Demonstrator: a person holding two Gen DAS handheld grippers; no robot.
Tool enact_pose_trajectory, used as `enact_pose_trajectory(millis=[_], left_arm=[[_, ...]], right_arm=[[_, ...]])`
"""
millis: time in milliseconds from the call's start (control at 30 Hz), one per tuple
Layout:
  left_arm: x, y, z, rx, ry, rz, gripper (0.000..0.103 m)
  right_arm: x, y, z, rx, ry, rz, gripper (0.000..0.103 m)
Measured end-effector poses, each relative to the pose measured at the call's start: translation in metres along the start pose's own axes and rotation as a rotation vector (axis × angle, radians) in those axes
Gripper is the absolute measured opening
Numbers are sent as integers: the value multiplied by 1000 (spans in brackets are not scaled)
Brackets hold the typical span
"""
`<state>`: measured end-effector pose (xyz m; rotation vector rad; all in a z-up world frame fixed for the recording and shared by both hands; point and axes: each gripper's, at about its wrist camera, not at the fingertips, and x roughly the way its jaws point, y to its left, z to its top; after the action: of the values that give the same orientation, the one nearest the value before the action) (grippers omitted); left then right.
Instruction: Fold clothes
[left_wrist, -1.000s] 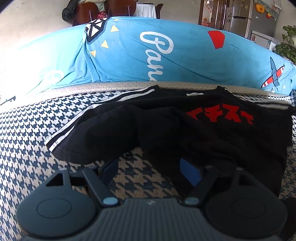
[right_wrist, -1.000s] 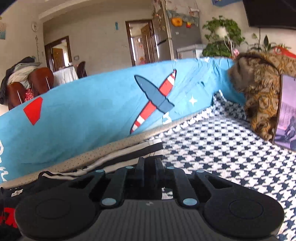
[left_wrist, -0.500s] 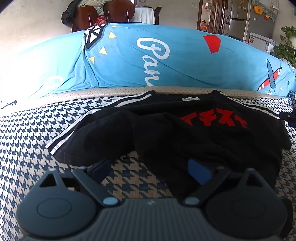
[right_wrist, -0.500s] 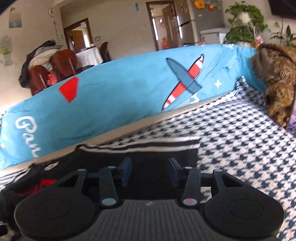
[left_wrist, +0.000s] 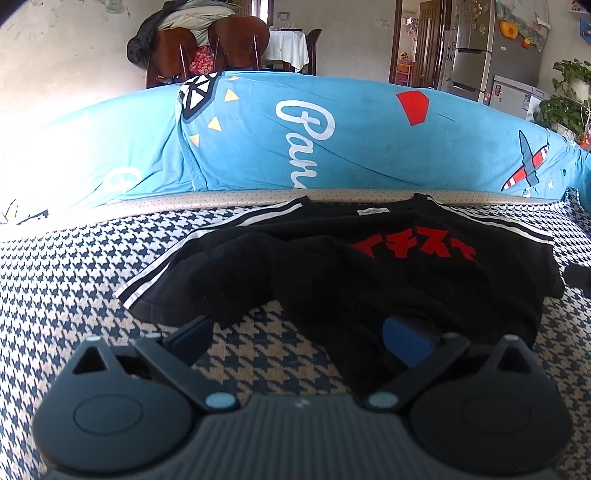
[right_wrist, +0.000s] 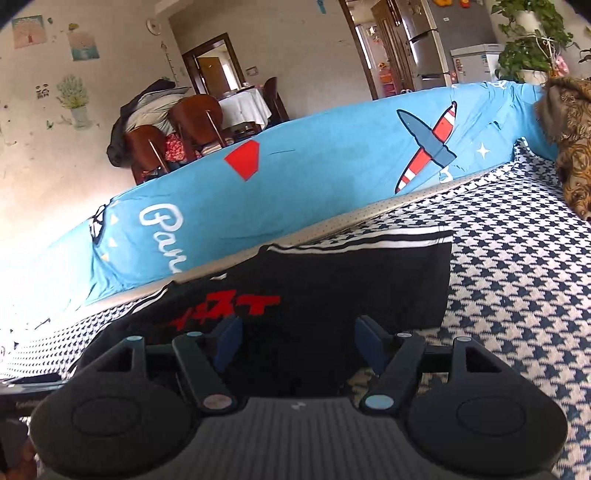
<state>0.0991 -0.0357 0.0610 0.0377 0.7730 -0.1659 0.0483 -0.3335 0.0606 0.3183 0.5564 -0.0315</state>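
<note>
The black T-shirt (left_wrist: 369, 266) with red lettering is lying front-up on the houndstooth cover (left_wrist: 74, 280), its collar pointing toward the blue bolster (left_wrist: 332, 147) at the back. One white-striped sleeve is lying flat and spread out in the right wrist view, while the other sleeve and the hem near it are sitting bunched and rumpled, so the shirt is not looking neatly squared on that side.

The left gripper (left_wrist: 295, 332) is hovering low over the near hem, its jaws standing wide apart with nothing between them; one blue pad is sitting over black cloth, the other over bare cover. The right gripper (right_wrist: 297, 341) is poised above the shirt's body near the flat sleeve, its jaws likewise parted and holding nothing.

To my eye this is looking like the laying-out stage of the fold, though whether the rumpled side is a fold half made or just slack, I cannot tell. Any next grasp is going to need a clean pinch on a single edge of that soft, loose fabric.
</note>
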Motion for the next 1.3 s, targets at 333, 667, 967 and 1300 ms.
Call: enact_pose_trajectory(millis=[333,667,967,1300], left_arm=[[-22,10,-23,-21,25,24,103],[-30,35,-27,-89,25,64,103],[-26,39,-23,-120,40,49,103],[-22,40,-23,-132,46,72,103]], right_arm=[[-30,27,-37,-91,22,66,75],[-29,80,-77,-351,73,216,77],[-4,106,-105,-535,82,97,75],[-4,62,-68,-129,0,75,15]])
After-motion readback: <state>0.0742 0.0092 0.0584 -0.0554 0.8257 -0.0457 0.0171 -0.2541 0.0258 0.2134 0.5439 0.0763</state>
